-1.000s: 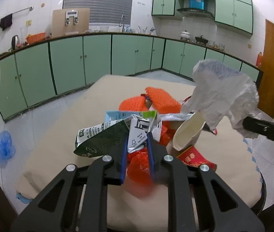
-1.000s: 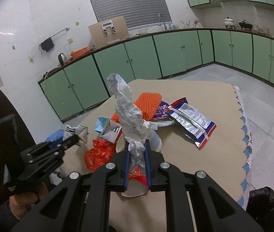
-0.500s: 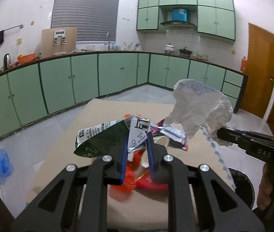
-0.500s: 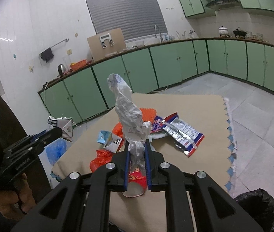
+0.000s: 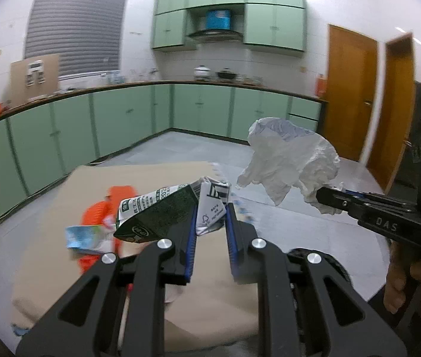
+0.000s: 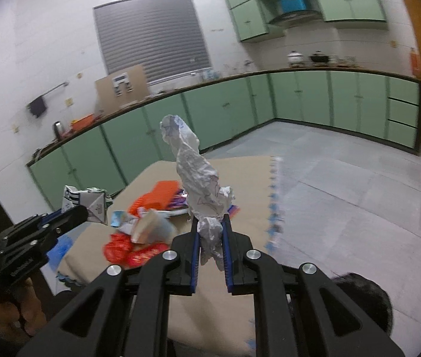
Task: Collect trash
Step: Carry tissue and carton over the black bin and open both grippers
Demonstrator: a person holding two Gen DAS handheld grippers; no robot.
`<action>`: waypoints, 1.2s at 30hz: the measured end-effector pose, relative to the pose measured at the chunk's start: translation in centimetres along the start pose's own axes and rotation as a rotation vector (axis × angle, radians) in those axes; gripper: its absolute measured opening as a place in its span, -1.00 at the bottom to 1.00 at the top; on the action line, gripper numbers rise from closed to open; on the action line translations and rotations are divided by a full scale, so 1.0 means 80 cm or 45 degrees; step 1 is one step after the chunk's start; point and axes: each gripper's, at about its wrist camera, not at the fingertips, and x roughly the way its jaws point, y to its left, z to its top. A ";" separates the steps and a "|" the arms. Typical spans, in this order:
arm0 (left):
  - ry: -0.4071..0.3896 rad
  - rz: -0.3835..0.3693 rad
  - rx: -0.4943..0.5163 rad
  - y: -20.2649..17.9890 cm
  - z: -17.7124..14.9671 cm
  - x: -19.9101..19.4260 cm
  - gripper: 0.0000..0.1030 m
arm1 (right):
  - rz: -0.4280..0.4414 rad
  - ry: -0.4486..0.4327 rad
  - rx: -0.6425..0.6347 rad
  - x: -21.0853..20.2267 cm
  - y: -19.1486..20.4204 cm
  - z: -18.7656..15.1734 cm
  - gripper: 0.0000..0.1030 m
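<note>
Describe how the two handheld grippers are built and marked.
Both are matte black. The left gripper has two angular fingers lined with ribbed blue pads, joined by black linkage arms with silver pivot screws. The right gripper is built the same way; from the left wrist camera its side shows embossed letters "DAS" and a small green light on its body behind. No cables or sleeves show clearly.

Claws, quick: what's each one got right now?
Left claw: closed on a squashed milk carton.
Right claw: closed on a crumpled white paper.
</note>
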 end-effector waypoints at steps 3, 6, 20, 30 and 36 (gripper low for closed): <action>0.022 -0.087 0.037 -0.028 -0.003 0.011 -0.68 | -0.079 0.004 0.050 -0.021 -0.034 -0.011 -0.74; 0.043 -0.181 0.086 -0.065 -0.009 0.026 -0.68 | -0.171 0.014 0.102 -0.042 -0.072 -0.027 -0.74; 0.236 -0.552 0.273 -0.224 -0.087 0.163 -0.68 | -0.451 0.206 0.392 -0.050 -0.228 -0.145 -0.74; 0.449 -0.662 0.308 -0.265 -0.164 0.266 -0.67 | -0.516 0.363 0.534 -0.014 -0.289 -0.188 -0.62; 0.478 -0.647 0.332 -0.274 -0.182 0.288 -0.38 | -0.544 0.351 0.565 -0.018 -0.303 -0.193 -0.25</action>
